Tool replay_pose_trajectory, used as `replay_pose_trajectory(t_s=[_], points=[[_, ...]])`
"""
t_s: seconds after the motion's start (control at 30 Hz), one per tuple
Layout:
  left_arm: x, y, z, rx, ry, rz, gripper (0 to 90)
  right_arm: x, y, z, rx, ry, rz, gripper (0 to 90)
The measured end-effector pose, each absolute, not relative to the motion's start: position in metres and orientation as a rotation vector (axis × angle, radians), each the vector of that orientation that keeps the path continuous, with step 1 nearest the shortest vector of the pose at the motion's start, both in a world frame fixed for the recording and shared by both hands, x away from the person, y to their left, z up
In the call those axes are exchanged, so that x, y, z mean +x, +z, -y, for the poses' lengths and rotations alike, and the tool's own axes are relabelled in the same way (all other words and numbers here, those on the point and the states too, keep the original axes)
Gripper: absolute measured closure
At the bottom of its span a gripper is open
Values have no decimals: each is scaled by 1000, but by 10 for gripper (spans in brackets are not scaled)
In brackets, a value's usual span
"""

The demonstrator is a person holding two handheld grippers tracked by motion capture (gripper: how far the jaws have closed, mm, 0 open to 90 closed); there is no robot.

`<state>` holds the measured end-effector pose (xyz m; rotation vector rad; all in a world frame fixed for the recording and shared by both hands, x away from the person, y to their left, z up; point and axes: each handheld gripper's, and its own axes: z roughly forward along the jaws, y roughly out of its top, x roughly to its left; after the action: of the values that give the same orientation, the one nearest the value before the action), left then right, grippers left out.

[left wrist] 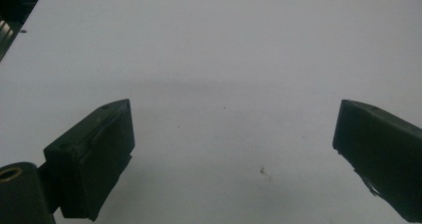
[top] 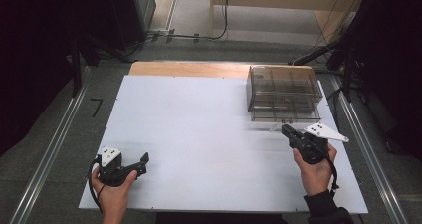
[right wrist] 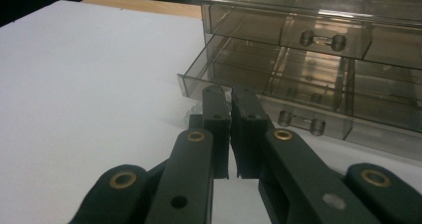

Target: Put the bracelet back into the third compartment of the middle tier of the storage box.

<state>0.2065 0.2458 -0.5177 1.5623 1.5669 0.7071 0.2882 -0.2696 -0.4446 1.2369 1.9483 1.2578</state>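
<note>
A smoky clear drawer box (top: 283, 84) (right wrist: 318, 5) stands at the back right of the white table top (top: 199, 134). Its lower drawer (right wrist: 259, 79) (top: 286, 115) is pulled out a little; the upper one is pushed in. My right gripper (top: 284, 129) (right wrist: 230, 92) is shut, with its tips just in front of the lower drawer's left corner. A small clear bit (right wrist: 190, 112) shows beside the tips; I cannot tell what it is. My left gripper (top: 143, 165) (left wrist: 234, 129) stands open over bare table at the front left, with nothing between its jaws.
A strip of bare wood (top: 189, 68) runs along the table's back edge. Metal rails (top: 54, 149) lie on the floor on both sides, and cables (top: 199, 35) lie beyond the table. Dark stands (top: 79, 40) flank it.
</note>
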Motion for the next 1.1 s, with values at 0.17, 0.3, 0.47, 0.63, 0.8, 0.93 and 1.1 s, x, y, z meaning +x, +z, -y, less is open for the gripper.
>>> replay_pose_trajectory(t_s=[0.17,0.3,0.47,0.63,0.8,0.93,1.1], points=[[207,-518,-246,1562,708,-1566,33,289,-441,275,1238,1265,-1928,837],[207,-518,-246,1562,709,-1567,33,291,-436,281,1252,1276,-1897,837],[207,-517,-246,1562,709,-1566,33,293,-433,285,1263,1288,-1875,836],[206,-517,-246,1563,709,-1565,33,295,-430,290,1268,1295,-1855,837],[206,-517,-246,1564,709,-1564,33,300,-424,298,1287,1309,-1814,837],[206,-517,-246,1563,708,-1564,33,303,-421,305,1303,1324,-1782,837],[207,-518,-246,1564,708,-1565,33,306,-420,311,1327,1326,-1760,837]])
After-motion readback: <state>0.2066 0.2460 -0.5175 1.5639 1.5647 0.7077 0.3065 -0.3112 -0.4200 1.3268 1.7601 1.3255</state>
